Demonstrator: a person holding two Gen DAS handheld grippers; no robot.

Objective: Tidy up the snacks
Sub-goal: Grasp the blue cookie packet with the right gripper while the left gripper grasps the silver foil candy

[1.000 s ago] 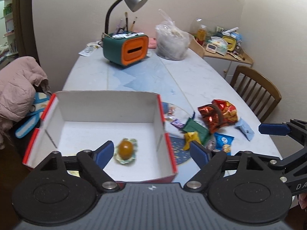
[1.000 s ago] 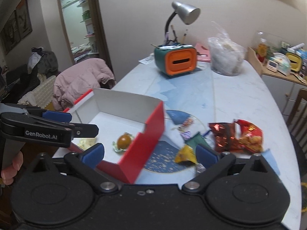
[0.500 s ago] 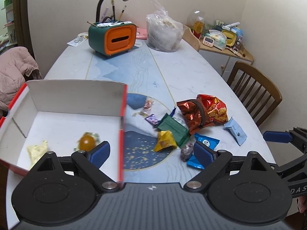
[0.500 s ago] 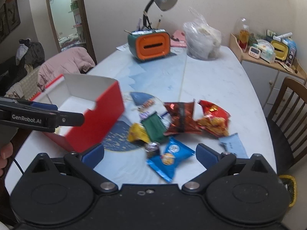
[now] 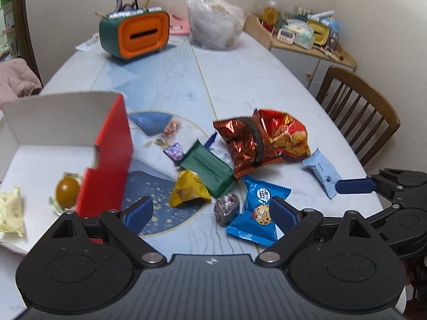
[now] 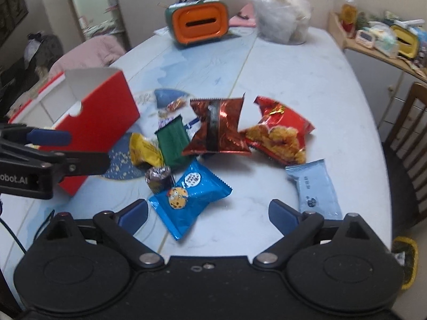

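Both claws spread, right gripper (image 6: 207, 213) closing, empty; box (image 5: 106, 154) wall half-hides perhaps a sweet (image 5: 66, 188)

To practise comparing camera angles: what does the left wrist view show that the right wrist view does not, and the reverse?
Only the left wrist view shows the box's inside: a round orange sweet and a pale yellow packet. Only the right wrist view shows the doorway and the yellow thing on the floor. Both show the red box, blue cookie packet, red crisp bags, and each other's gripper, both empty.
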